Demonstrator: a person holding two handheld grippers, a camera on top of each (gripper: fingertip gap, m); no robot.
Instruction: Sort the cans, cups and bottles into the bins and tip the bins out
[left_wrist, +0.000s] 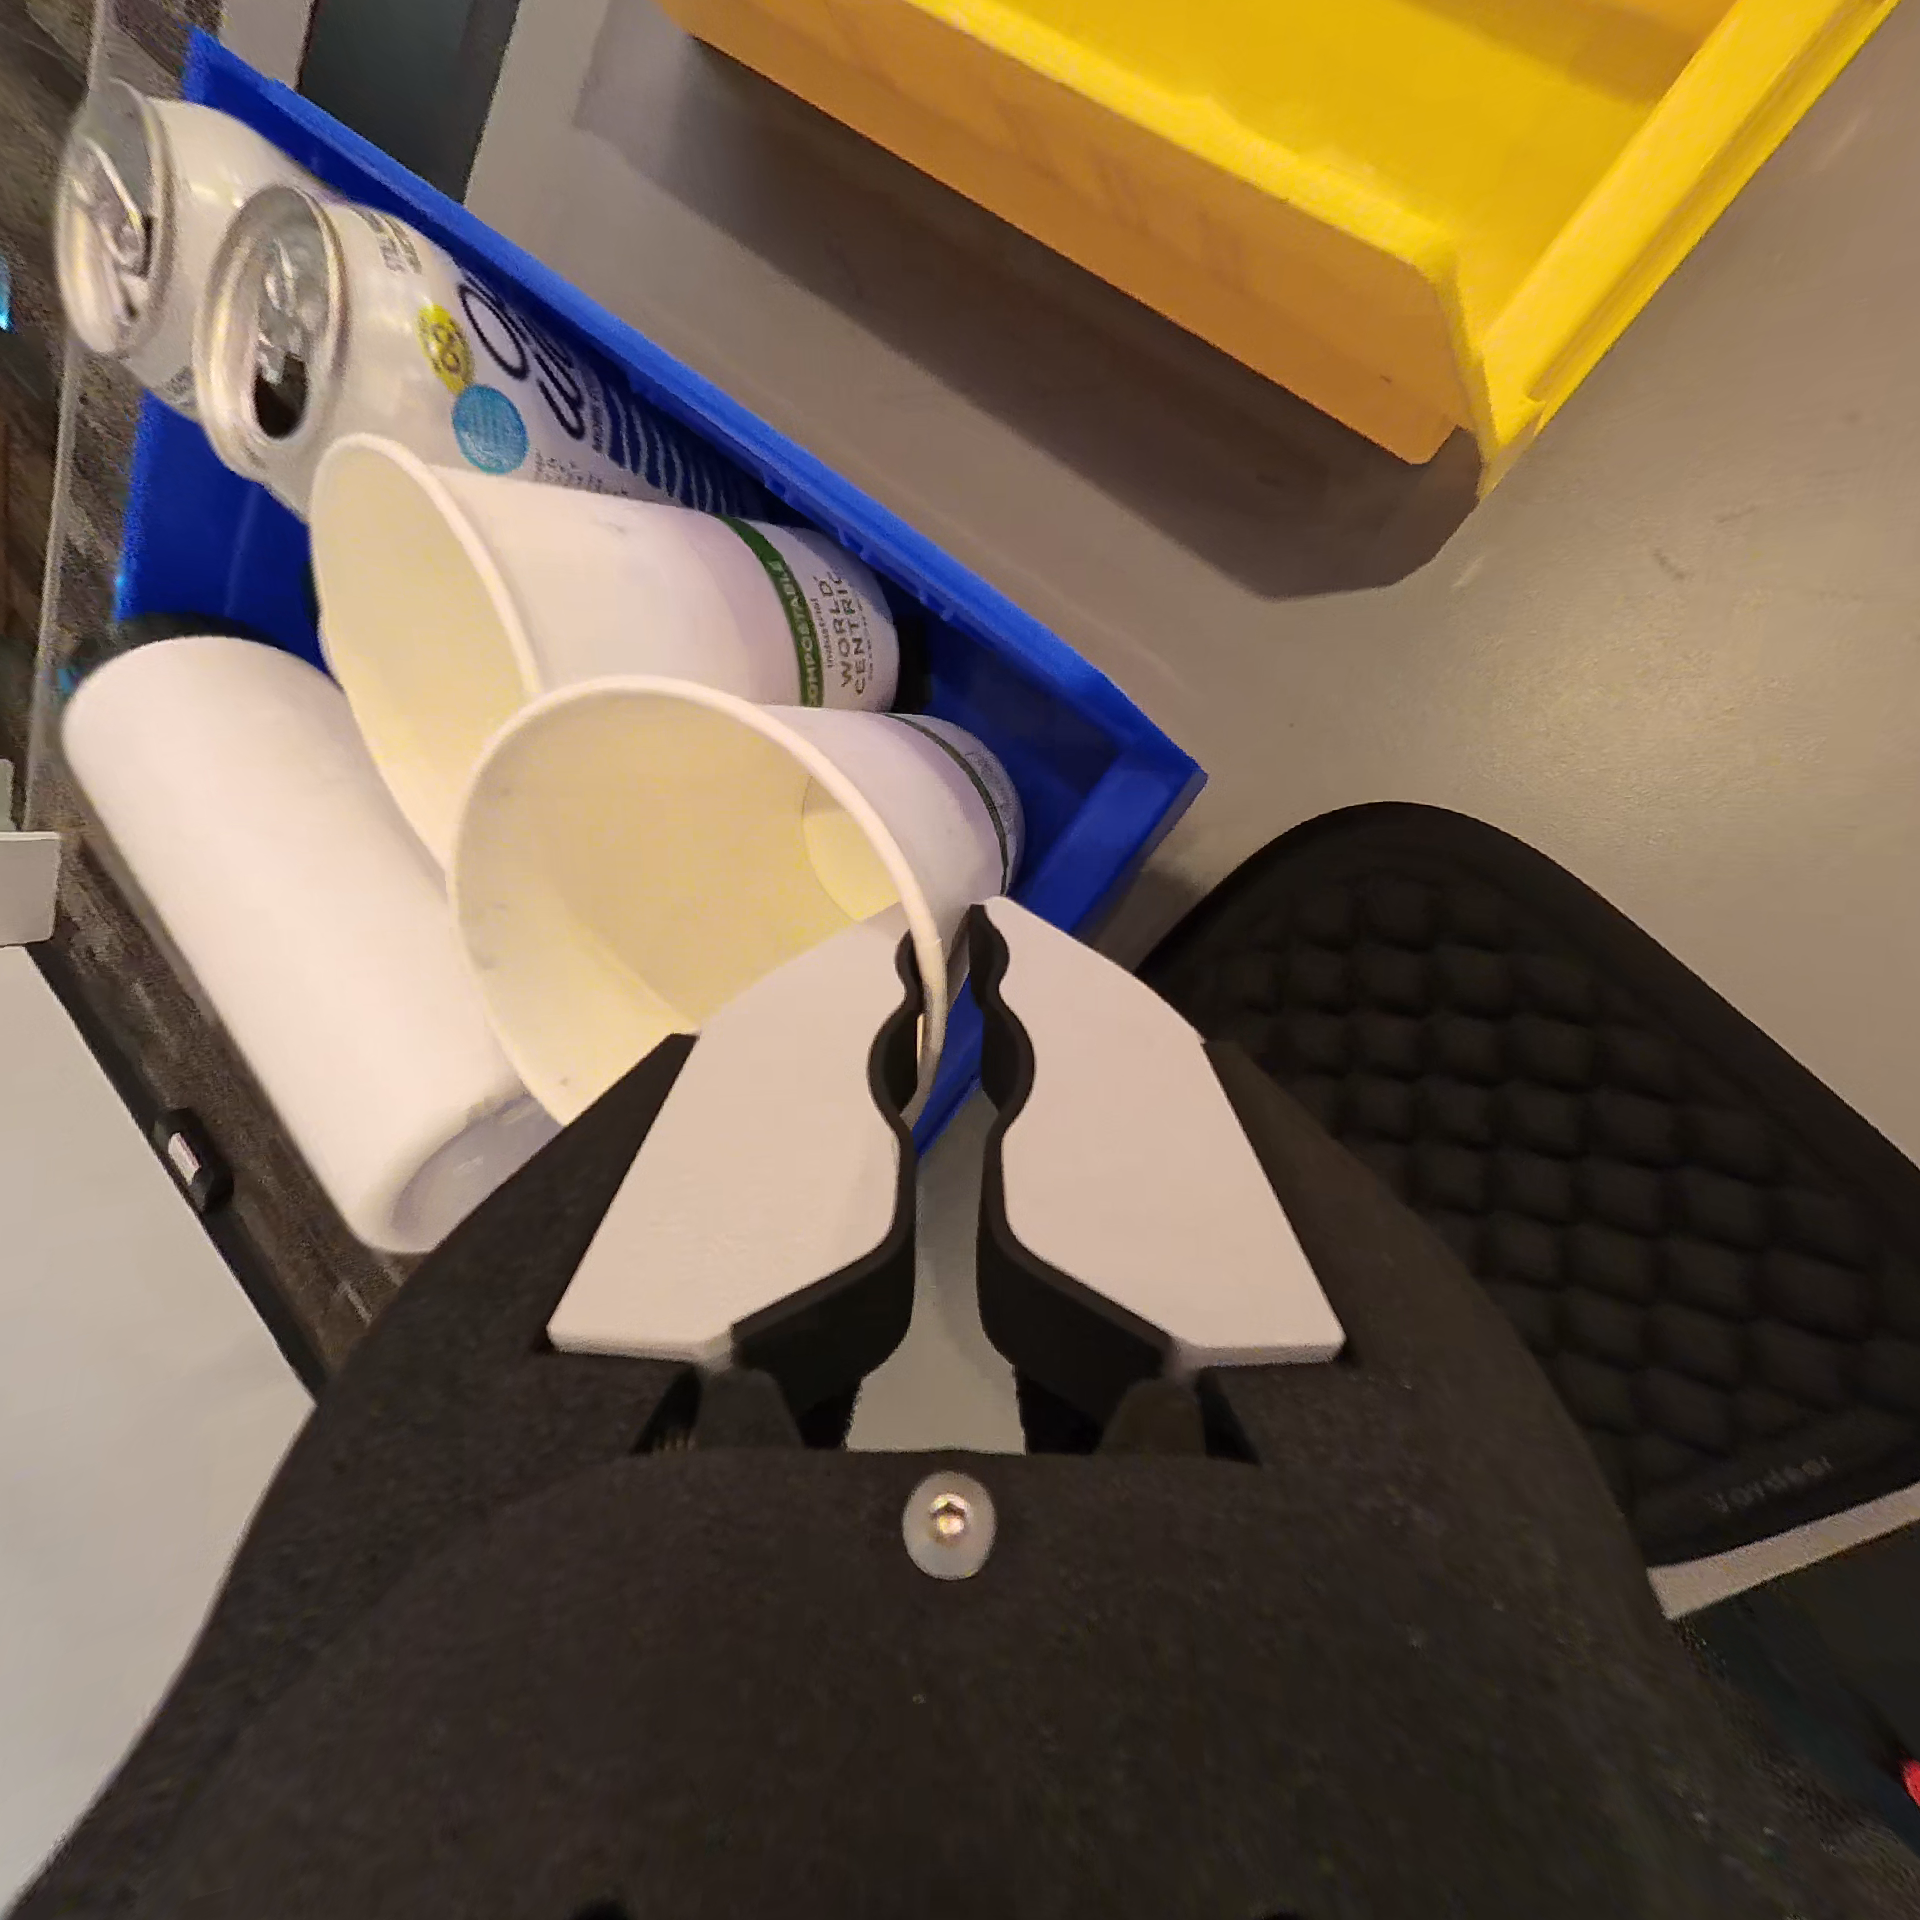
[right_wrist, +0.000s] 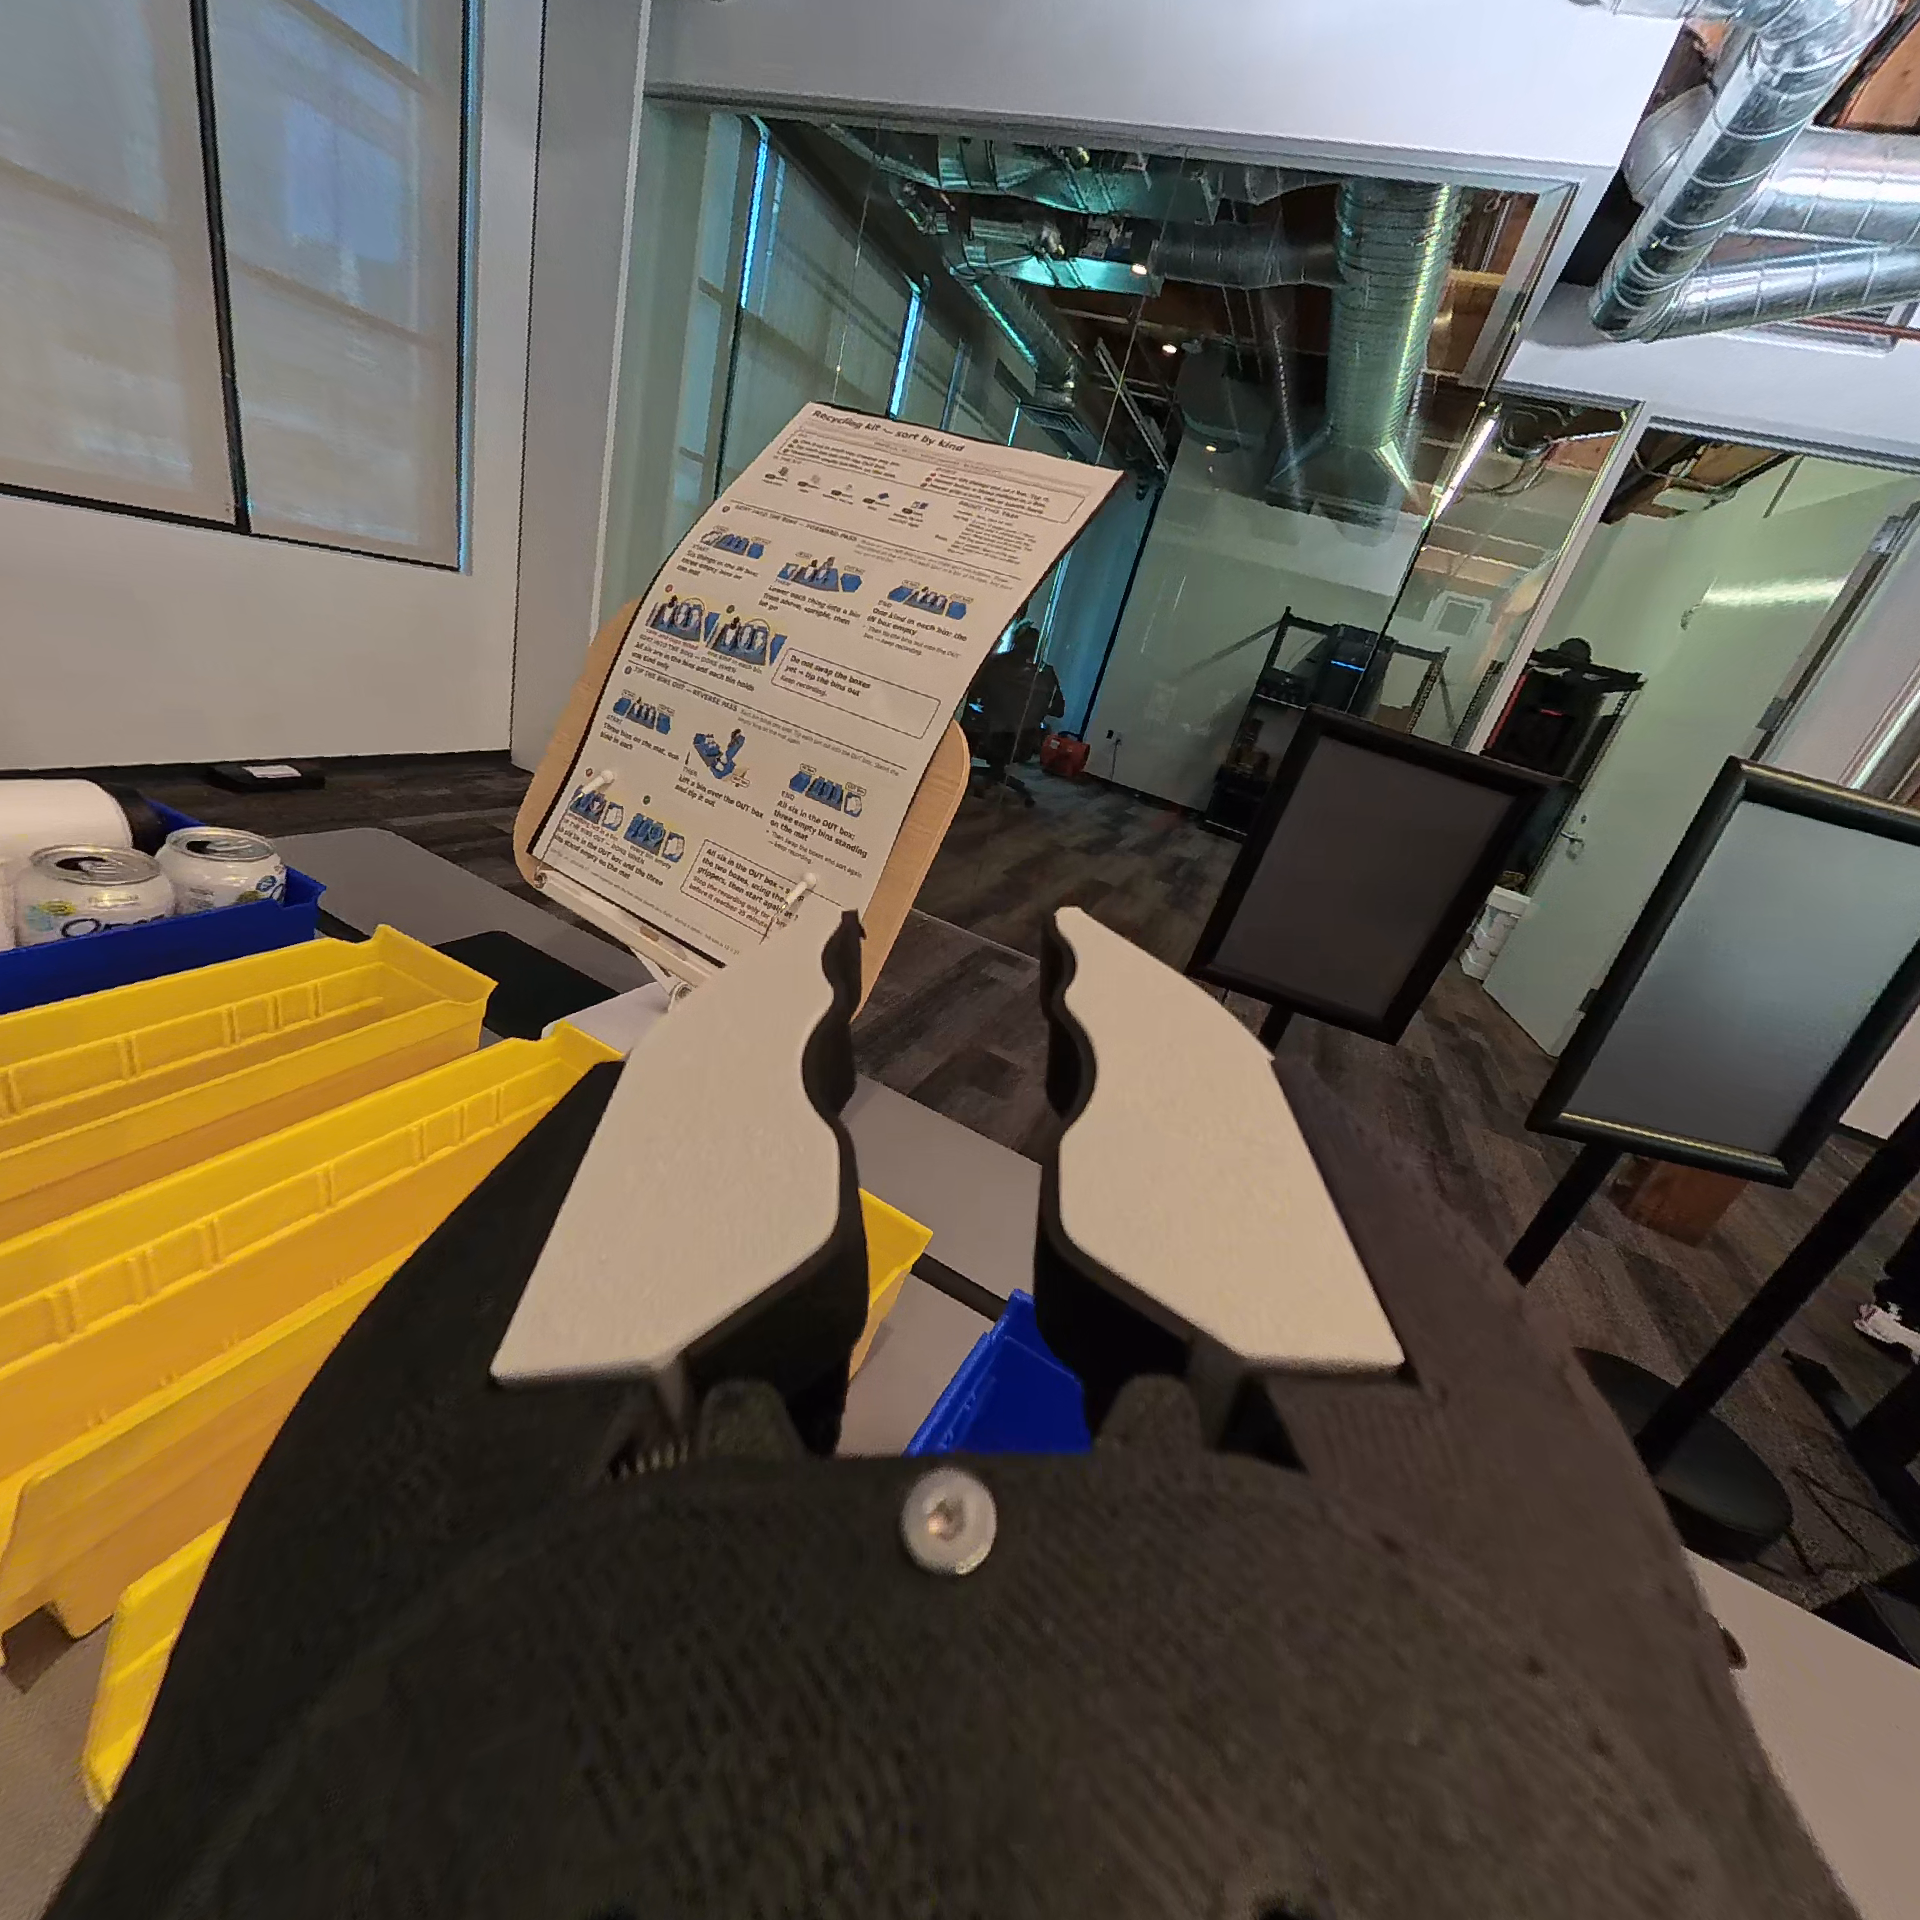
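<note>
In the left wrist view a blue bin (left_wrist: 1101, 769) holds two silver-topped cans (left_wrist: 281, 322), two white paper cups lying on their sides and a white cylinder (left_wrist: 260, 883). My left gripper (left_wrist: 951, 925) is shut on the rim and wall of the nearer paper cup (left_wrist: 644, 862), at the bin's near corner. The other cup (left_wrist: 582, 592) lies just behind it. My right gripper (right_wrist: 951, 935) is open and empty, held up above the yellow bins (right_wrist: 208, 1039) and pointing at an instruction sheet (right_wrist: 810, 675). The blue bin with the cans (right_wrist: 156, 935) shows at its far left.
An empty yellow bin (left_wrist: 1299, 156) stands on the grey table beyond the blue bin. A black quilted mat (left_wrist: 1558, 1091) lies to the right. Another blue bin's corner (right_wrist: 997, 1382) shows under my right gripper. Black framed stands (right_wrist: 1371, 883) are on the floor to the right. About 65 cm separates my left fingertips from my right.
</note>
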